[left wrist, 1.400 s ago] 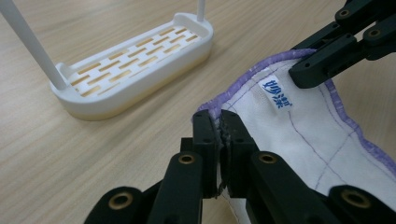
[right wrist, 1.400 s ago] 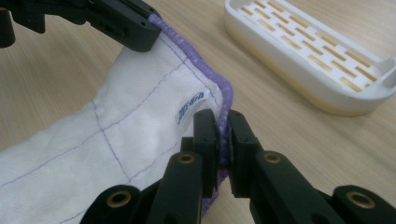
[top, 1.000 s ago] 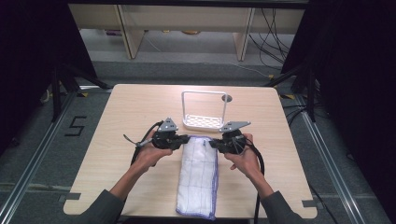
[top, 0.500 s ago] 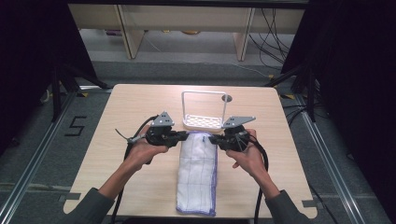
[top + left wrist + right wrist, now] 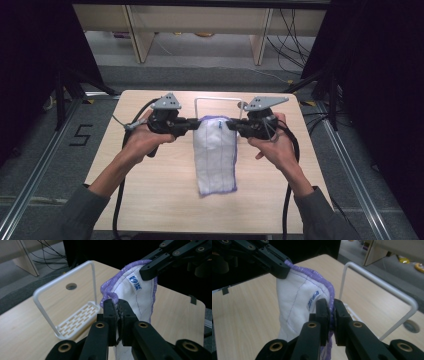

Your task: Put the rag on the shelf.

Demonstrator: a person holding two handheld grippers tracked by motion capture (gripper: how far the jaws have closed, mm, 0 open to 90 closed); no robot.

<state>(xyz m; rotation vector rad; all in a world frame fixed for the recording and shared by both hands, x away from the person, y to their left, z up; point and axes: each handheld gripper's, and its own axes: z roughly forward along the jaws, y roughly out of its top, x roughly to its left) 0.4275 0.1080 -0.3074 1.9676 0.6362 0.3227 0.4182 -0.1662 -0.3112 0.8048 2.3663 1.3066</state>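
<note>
- The white cloth point(image 5: 215, 150) with purple edging hangs over the table point(image 5: 150, 190), just before the white rack point(image 5: 218, 100); its lower end may touch the wood.
- My left tongs point(image 5: 194, 122) and right tongs point(image 5: 231, 125) each pinch a top corner, jaws clamped.
- A thin hem could slip free; the cloth might snag the rack.
- Pale wood tabletop; dark surroundings, cables behind.

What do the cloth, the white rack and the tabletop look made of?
Cloth: soft woven fabric, white with purple stitched edging and a sewn label; it drapes limply.
Rack: likely matte white plastic or coated metal, with a slotted base and a thin hoop frame.
Tabletop: light wood-grain laminate, by its look.
</note>
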